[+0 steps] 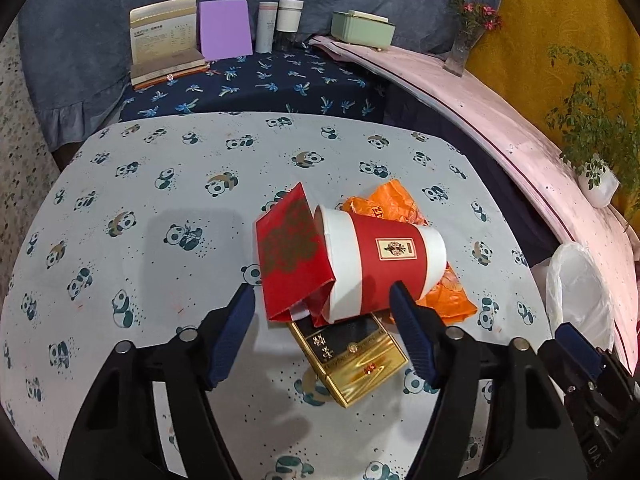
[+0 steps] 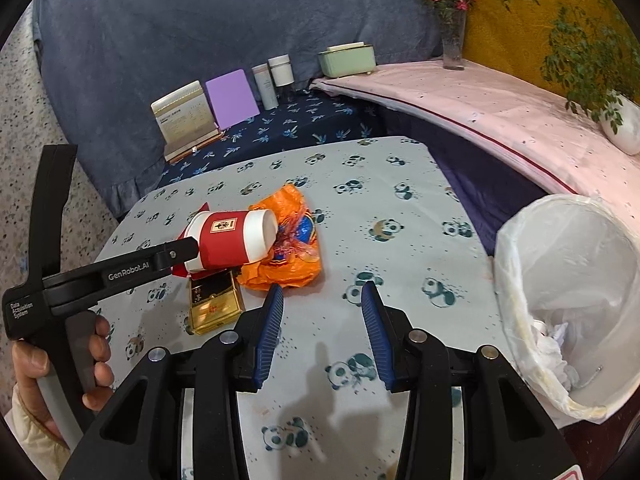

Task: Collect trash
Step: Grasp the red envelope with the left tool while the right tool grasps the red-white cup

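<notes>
the left gripper (image 1: pixel 322 300) has its jaws spread around the toppled paper cup (image 1: pixel 380 256), not pinching; the right gripper (image 2: pixel 322 292) waits at 3 o'clock with jaws parted and empty, beside the bin (image 2: pixel 516 280).

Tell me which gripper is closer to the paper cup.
Left. The left gripper has its fingers on either side of the paper cup; the right gripper hovers open over bare cloth beside the pile.

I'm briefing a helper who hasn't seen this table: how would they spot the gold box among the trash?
On the panda-print tablecloth, find the small trash pile near the middle. The gold box lies flat at the pile's near edge, partly under the tipped red-and-white paper cup. It alone is shiny gold with a black panel; its neighbours are red paper and orange plastic.
</notes>
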The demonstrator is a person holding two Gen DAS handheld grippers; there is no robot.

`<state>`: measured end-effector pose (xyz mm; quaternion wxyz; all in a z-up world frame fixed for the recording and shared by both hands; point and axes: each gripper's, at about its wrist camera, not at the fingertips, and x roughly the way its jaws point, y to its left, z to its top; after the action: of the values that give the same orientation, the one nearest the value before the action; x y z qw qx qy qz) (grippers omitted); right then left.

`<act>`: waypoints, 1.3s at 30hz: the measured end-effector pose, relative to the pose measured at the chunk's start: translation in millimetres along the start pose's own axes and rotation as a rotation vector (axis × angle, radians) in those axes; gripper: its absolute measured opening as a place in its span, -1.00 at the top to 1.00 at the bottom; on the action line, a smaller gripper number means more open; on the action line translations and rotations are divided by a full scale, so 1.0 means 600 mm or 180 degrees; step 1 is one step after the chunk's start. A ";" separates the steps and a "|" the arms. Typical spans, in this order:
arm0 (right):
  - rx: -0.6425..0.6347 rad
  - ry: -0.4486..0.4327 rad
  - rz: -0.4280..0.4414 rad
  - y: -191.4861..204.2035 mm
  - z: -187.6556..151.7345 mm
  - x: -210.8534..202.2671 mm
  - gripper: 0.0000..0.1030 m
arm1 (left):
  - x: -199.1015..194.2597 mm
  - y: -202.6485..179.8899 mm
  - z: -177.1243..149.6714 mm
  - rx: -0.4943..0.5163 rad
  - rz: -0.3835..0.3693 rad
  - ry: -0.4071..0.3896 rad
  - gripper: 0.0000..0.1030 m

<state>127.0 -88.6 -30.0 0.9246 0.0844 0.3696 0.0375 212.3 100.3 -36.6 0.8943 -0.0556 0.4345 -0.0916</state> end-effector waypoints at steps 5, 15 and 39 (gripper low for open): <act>-0.0047 0.0040 0.0034 0.018 0.011 0.025 0.22 | 0.012 0.021 0.009 -0.0044 -0.0113 0.0050 0.11; -0.0170 0.0108 0.0137 0.067 0.023 0.062 0.21 | -0.001 0.057 0.003 -0.0078 -0.0241 0.0015 0.79; -0.0349 0.0175 0.0238 0.147 0.027 0.096 0.11 | -0.015 0.126 -0.029 -0.0171 -0.0040 -0.0020 0.55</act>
<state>179.5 3.6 -41.3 0.9152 0.0464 0.3889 0.0945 201.9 175.4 -53.8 0.8932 -0.0825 0.4336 -0.0853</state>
